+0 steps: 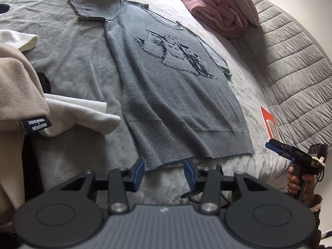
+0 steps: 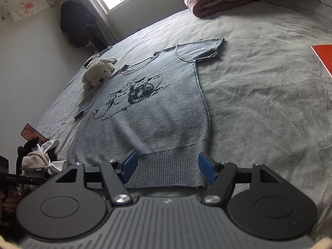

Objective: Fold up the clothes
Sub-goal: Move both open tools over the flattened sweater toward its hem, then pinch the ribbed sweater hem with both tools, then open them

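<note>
two grippers poised at ribbed hem of grey knit t-shirt (image 1: 166,95), spread flat, print up, on grey bedsheet (image 1: 68,62), presumably for folding. left gripper (image 1: 164,172) jaws apart at left corner; right gripper (image 2: 168,168) jaws apart, straddling right corner.

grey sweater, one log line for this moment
grey sweater flat on bed | left gripper open at hem | right gripper open at hem

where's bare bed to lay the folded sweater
Bare sheet lies right of the sweater, up to the red card; another patch between the sweater's left side and the clothes pile. Crowded at the plush dog.
</note>
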A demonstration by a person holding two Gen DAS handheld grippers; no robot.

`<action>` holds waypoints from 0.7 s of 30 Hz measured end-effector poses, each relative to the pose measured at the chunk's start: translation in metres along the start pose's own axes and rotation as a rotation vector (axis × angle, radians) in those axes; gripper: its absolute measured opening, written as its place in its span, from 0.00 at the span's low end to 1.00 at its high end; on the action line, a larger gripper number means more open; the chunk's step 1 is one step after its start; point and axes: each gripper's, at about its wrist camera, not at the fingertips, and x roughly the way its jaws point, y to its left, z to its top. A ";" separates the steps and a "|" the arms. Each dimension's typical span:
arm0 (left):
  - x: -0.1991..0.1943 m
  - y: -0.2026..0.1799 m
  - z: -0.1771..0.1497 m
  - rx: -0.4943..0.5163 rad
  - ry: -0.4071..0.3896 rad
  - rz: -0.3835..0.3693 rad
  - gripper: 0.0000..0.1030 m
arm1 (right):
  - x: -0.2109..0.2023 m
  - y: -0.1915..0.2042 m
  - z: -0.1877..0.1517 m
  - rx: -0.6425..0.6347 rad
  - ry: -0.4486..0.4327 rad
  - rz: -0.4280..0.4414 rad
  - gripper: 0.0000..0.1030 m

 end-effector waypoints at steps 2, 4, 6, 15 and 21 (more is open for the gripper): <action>0.007 0.001 0.000 -0.003 -0.003 0.017 0.41 | 0.005 -0.002 -0.002 -0.005 0.011 -0.027 0.67; 0.013 0.003 -0.001 -0.009 -0.009 0.022 0.40 | 0.009 -0.006 -0.005 -0.008 0.024 -0.052 0.67; 0.019 0.008 -0.002 -0.027 -0.017 0.012 0.40 | 0.016 -0.008 -0.006 -0.010 0.037 -0.082 0.66; 0.029 0.028 -0.008 -0.139 -0.053 -0.018 0.36 | 0.049 -0.014 -0.015 -0.034 0.102 -0.192 0.52; 0.028 0.033 -0.010 -0.160 -0.074 0.012 0.09 | 0.053 -0.006 -0.016 -0.098 0.079 -0.248 0.18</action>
